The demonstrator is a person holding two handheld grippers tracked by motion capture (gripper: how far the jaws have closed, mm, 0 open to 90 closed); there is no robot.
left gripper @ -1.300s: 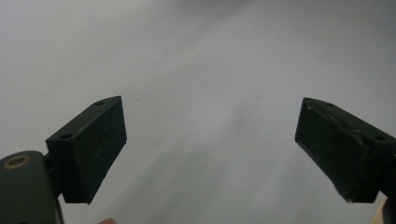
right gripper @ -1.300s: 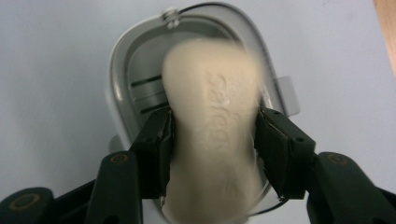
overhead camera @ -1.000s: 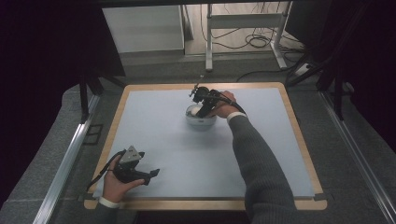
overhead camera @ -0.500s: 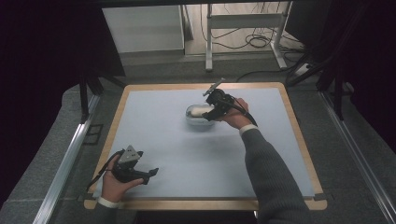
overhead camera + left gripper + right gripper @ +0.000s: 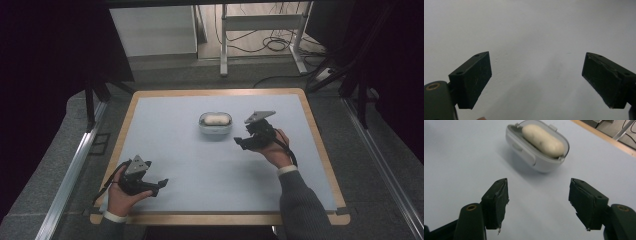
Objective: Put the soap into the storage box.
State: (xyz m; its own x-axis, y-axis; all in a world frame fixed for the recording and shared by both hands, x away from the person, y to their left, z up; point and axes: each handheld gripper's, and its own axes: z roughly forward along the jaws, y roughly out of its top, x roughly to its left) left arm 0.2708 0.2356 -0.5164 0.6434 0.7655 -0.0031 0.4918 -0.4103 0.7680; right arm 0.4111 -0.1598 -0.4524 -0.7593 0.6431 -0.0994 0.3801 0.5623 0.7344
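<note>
So the small pale grey oval plastic container with the cream oblong lump in it sits toward the far middle of the light blue table mat, just left of the right gripper, which is way nearer to it than the left gripper down at the near-left corner. The right one's jaws have just been opening, nothing between them, and the left one's are spread wide and empty too. The right gripper view shows the lump's long axis running diagonally across the jaw line, with the container ahead and a bit left, which the high view is too small to tell.

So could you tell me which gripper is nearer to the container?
The right. The right gripper sits just to the right of the container, jaws open and empty, apart from it. The left gripper rests near the table's front left corner.
</note>
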